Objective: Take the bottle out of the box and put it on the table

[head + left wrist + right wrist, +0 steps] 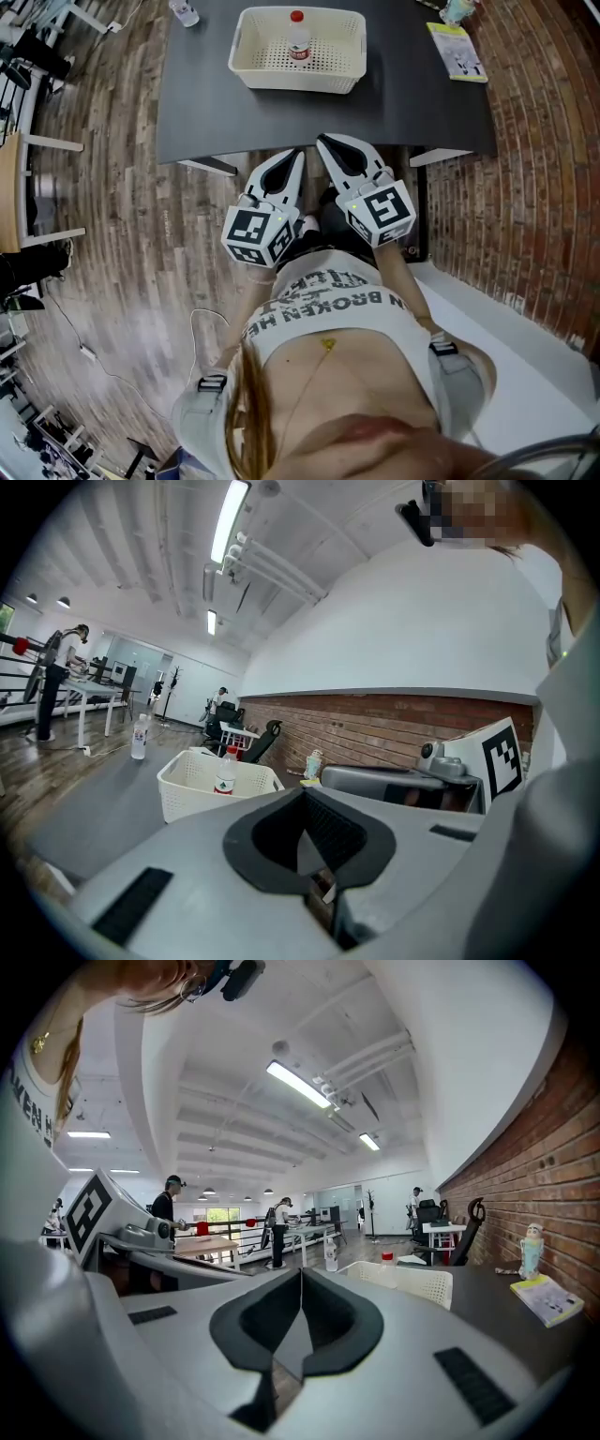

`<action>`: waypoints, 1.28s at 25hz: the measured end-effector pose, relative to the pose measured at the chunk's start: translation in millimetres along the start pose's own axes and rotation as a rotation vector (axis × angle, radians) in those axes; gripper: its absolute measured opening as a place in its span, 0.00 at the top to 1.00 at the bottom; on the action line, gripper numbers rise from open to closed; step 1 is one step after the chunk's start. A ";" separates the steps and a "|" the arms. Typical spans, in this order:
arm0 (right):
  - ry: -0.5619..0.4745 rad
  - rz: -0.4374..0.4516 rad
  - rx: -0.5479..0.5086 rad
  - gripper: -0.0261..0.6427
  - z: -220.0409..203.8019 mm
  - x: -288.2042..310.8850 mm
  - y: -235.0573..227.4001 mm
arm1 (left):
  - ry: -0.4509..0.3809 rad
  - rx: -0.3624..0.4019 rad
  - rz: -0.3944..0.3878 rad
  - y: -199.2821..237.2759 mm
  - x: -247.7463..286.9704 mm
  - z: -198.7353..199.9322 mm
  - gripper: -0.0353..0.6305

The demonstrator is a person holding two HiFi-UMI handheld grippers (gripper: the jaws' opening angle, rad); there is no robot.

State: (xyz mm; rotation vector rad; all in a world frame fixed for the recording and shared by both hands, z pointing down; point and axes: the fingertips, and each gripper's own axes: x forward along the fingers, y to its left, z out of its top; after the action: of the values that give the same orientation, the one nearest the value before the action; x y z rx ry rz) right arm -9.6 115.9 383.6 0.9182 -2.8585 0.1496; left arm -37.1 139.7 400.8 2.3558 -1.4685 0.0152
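Observation:
A clear bottle with a red cap (298, 42) stands upright inside a cream perforated basket (253, 66) at the far side of the dark table (197, 112). My left gripper (298, 153) and right gripper (323, 141) are side by side at the table's near edge, well short of the basket. Both are shut and empty. In the left gripper view the jaws of the left gripper (305, 792) meet, with the bottle (224, 772) and basket (202, 794) ahead to the left. The right gripper (301, 1272) points toward the basket (412, 1283) and the bottle's red cap (387, 1258).
A second clear bottle (185, 11) stands at the table's far left corner. A yellow-green booklet (457, 49) and a small figure (457, 9) lie at the far right. A brick wall (534, 169) runs along the right. People stand at benches (279, 1232) far behind.

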 end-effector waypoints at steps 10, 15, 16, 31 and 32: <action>-0.001 0.045 0.001 0.95 14.9 29.3 -52.0 | 0.004 0.003 0.013 12.7 57.7 26.2 0.94; -0.003 0.054 0.016 0.95 19.1 41.0 -80.4 | 0.016 0.012 0.011 14.8 86.7 35.2 0.94; -0.003 0.057 0.019 0.95 20.1 43.2 -85.5 | 0.017 0.013 0.010 15.1 91.9 37.2 0.94; -0.003 0.127 -0.003 0.95 29.6 64.7 -143.8 | -0.010 -0.005 0.082 25.4 149.3 51.8 0.94; -0.002 0.132 -0.004 0.95 29.9 66.2 -147.1 | -0.013 -0.007 0.086 25.8 152.6 52.9 0.94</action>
State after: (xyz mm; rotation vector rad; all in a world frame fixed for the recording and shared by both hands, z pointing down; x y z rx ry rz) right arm 20.2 -45.0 372.4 0.7298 -2.9203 0.1569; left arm 0.9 -19.0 389.3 2.2902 -1.5722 0.0161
